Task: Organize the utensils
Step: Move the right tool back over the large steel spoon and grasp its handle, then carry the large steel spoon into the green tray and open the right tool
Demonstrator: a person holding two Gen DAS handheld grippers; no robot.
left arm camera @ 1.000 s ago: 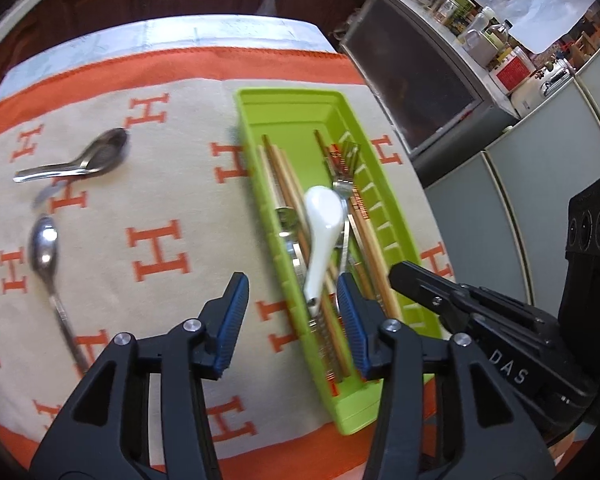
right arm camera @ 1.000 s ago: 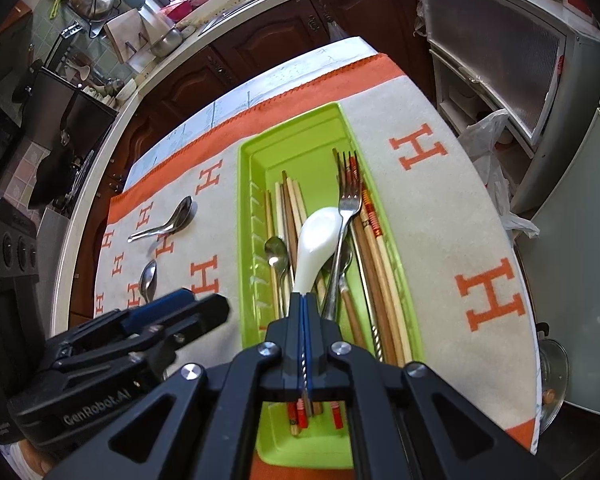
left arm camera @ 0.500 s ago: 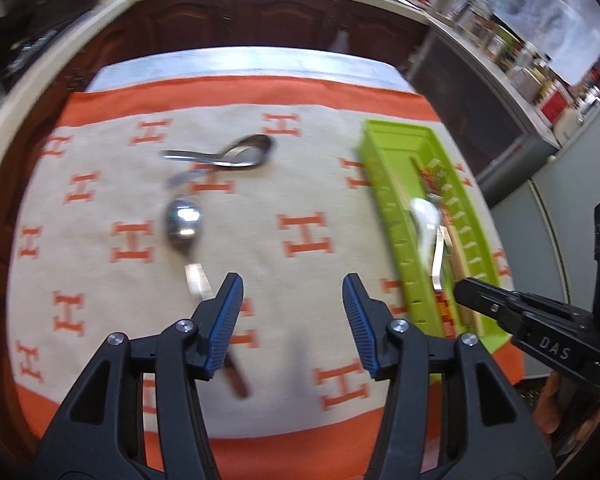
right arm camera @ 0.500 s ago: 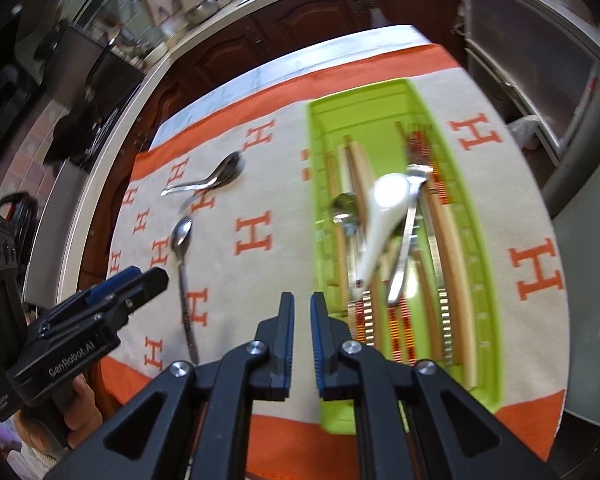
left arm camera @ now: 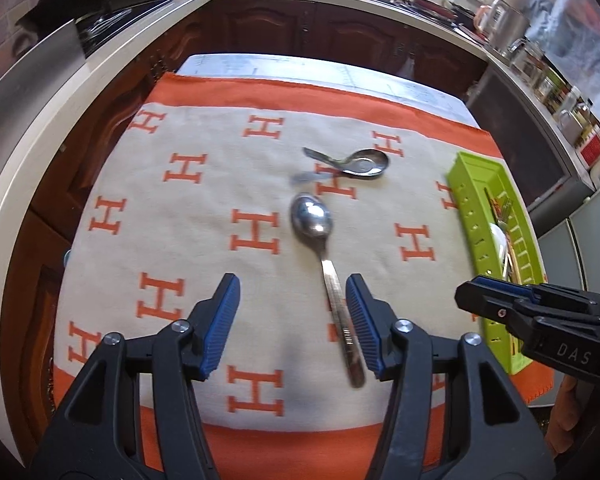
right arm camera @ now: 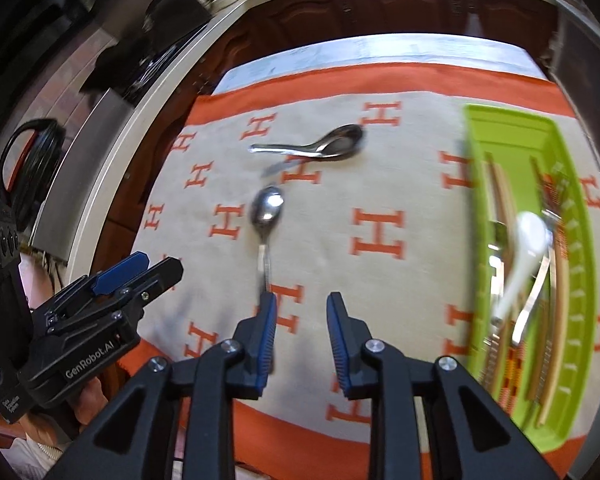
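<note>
I see a cloth (left arm camera: 204,216) spread over the table (left arm camera: 260,66). A long spoon (left arm camera: 324,264) lies on it, bowl far and handle near. Just beyond that, a short spoon (left arm camera: 358,164) lies crosswise, apart from the first. At the right edge of the cloth stands a tray (right arm camera: 580,216), running near to far, with a ladle spoon (right arm camera: 524,256), forks and chopsticks lying in it.

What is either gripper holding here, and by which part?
Nothing. The left gripper and right gripper are both open and empty. The long spoon lies on the cloth, its handle near the left gripper's right finger, ungripped.
</note>
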